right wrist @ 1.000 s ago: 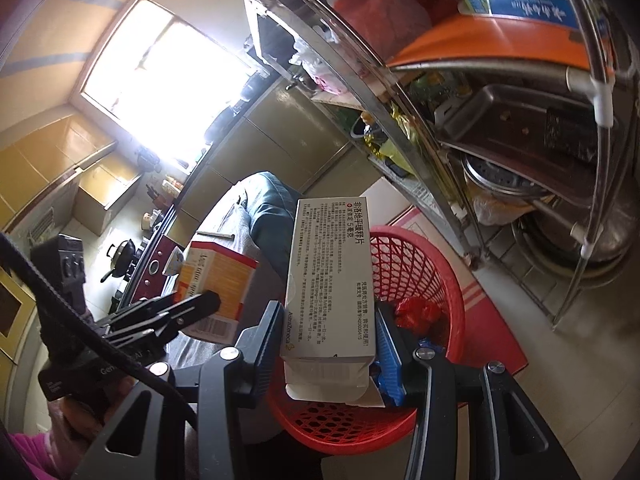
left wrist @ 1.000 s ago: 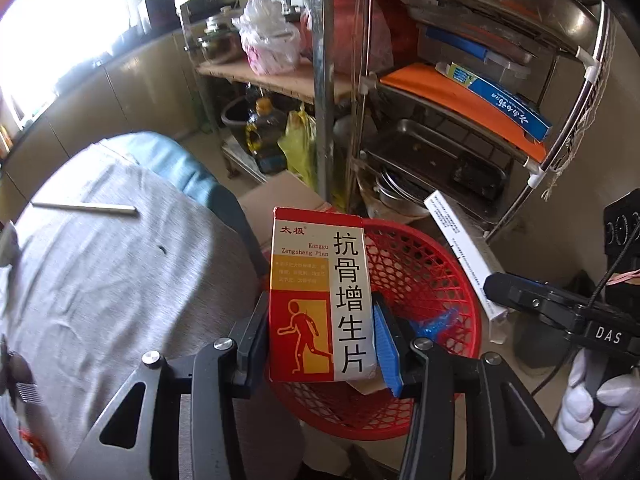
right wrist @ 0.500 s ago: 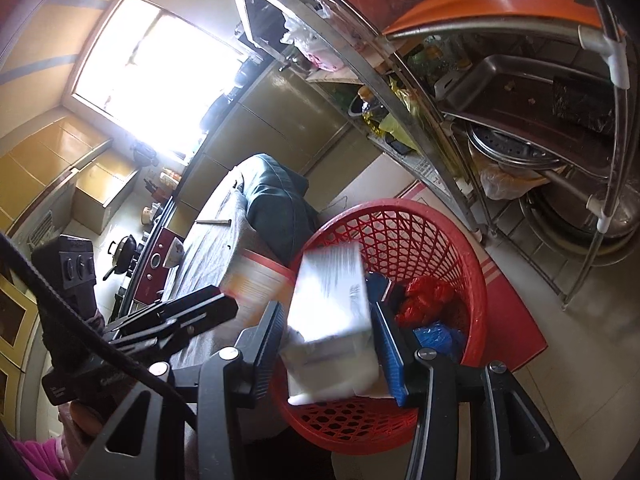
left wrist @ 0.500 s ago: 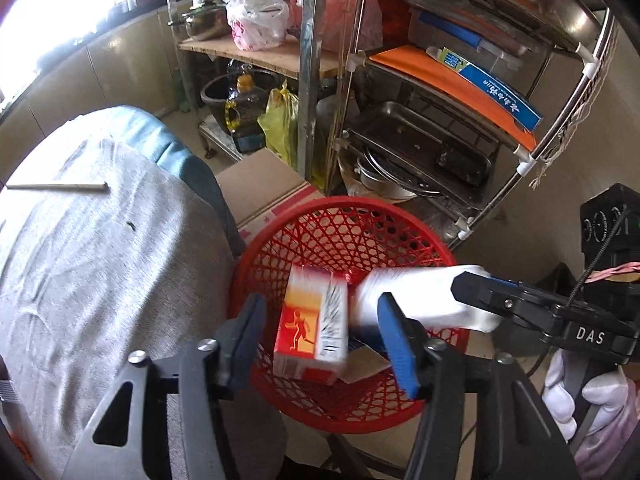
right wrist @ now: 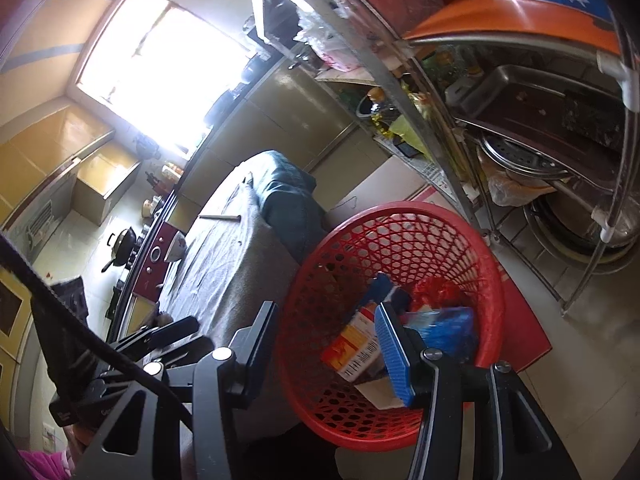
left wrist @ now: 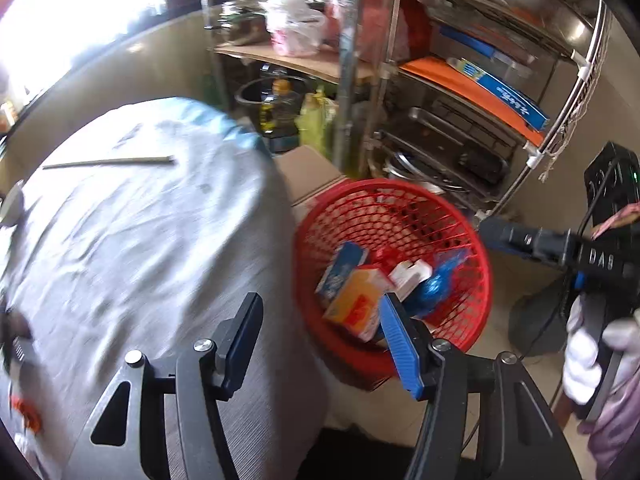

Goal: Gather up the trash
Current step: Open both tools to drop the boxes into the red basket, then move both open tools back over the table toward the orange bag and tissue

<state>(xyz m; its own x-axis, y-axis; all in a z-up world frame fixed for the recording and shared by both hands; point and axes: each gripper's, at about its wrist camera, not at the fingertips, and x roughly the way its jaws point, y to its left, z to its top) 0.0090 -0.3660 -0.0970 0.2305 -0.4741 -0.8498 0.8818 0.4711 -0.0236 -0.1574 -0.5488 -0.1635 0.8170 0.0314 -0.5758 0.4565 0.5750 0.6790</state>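
Observation:
A red mesh basket point(left wrist: 472, 240) stands on the floor beside a grey-covered table point(left wrist: 140, 240); it also shows in the right wrist view point(right wrist: 420, 232). Inside lie an orange and white medicine box point(left wrist: 356, 300), a white box point(left wrist: 412, 276), a blue and white carton point(left wrist: 340, 268) and a blue wrapper point(left wrist: 440, 276). The orange box point(right wrist: 352, 344) and blue wrapper point(right wrist: 444, 328) show in the right wrist view too. My left gripper point(left wrist: 320, 340) is open and empty at the table edge, just left of the basket. My right gripper point(right wrist: 326, 352) is open and empty above the basket.
A metal shelf rack point(left wrist: 460, 120) with trays, pots and an orange board stands behind the basket. A cardboard box point(left wrist: 312, 172) sits on the floor by it. A thin stick point(left wrist: 108, 162) lies on the table. Kitchen counters point(right wrist: 120, 248) run along the far left.
Both grippers opened and let go of their boxes, which dropped into the red basket. The left gripper swung left toward the table.

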